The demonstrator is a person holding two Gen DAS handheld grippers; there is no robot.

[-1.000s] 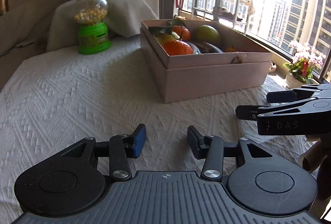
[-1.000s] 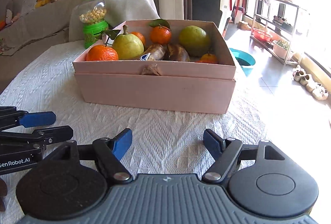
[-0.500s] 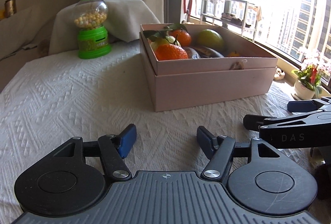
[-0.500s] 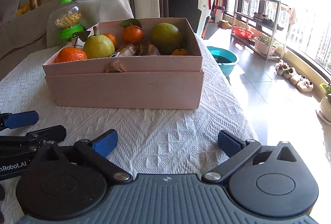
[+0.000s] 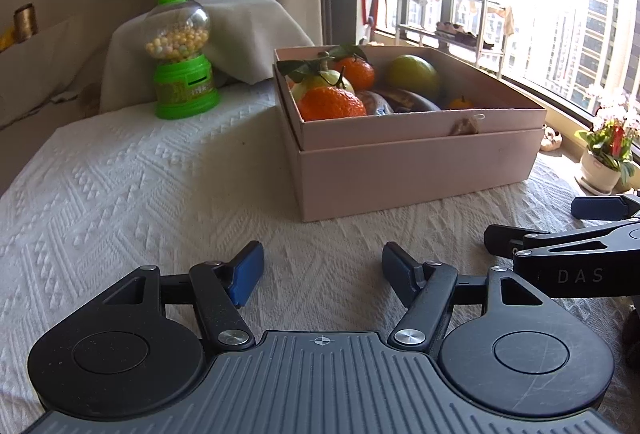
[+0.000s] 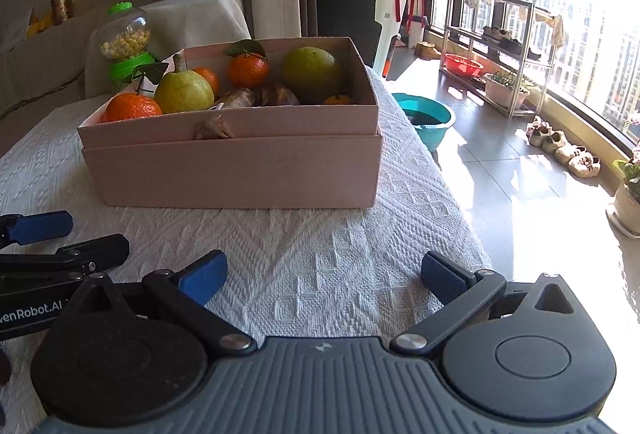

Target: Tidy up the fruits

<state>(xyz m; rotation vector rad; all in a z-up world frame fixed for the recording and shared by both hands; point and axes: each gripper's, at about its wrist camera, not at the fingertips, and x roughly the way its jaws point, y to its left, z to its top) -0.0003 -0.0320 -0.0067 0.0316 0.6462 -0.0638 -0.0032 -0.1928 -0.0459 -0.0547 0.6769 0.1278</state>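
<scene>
A pink cardboard box [image 5: 400,173] [image 6: 240,169] stands on the white textured tablecloth [image 5: 120,193] ahead of both grippers. Inside lie an orange [image 6: 132,107] at the near left corner, a yellow-green pear [image 6: 184,91], a leafy orange [image 6: 248,69], a round green fruit [image 6: 312,69], brown-skinned bananas [image 6: 260,95] and a small orange [image 6: 338,99]. My left gripper [image 5: 322,266] hovers over the cloth short of the box, its jaws opening with nothing between them. Beside it on the right, my right gripper [image 6: 322,274] is open wide and empty.
A green gumball dispenser [image 5: 182,65] stands left of the box at the back. The table's right edge [image 6: 460,226] drops to a tiled floor with a teal basin [image 6: 428,117], a shoe rack [image 6: 492,45] and a flower pot [image 5: 604,161].
Both grippers' jaws have spread much wider. Both views have shifted slightly; the box and fruits lie as before.
</scene>
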